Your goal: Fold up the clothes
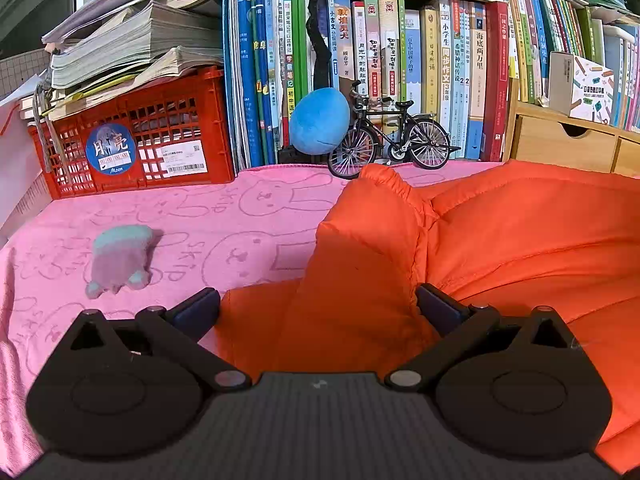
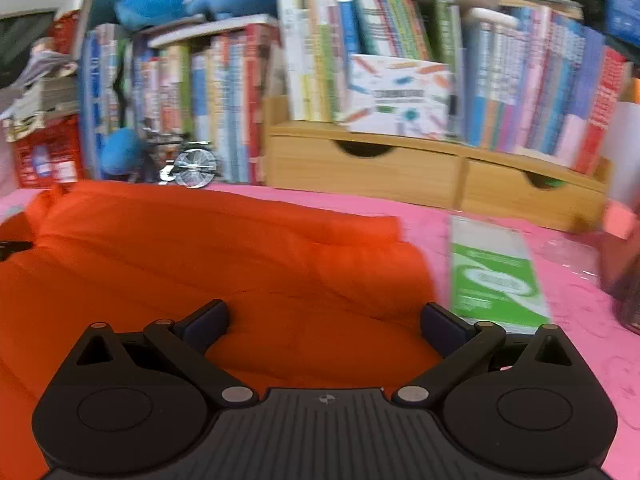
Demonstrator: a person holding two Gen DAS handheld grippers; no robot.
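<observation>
An orange puffy jacket lies on the pink bunny-print cloth. One sleeve is folded up and runs toward the camera. My left gripper is open, its fingers spread on either side of that sleeve's lower part. In the right wrist view the same jacket fills the lower left. My right gripper is open above its right portion, with nothing held. That view is blurred by motion.
A small grey-and-teal plush toy lies left on the cloth. At the back stand a red crate, a model bicycle, a blue plush ball, books and wooden drawers. A green-and-white packet lies right of the jacket.
</observation>
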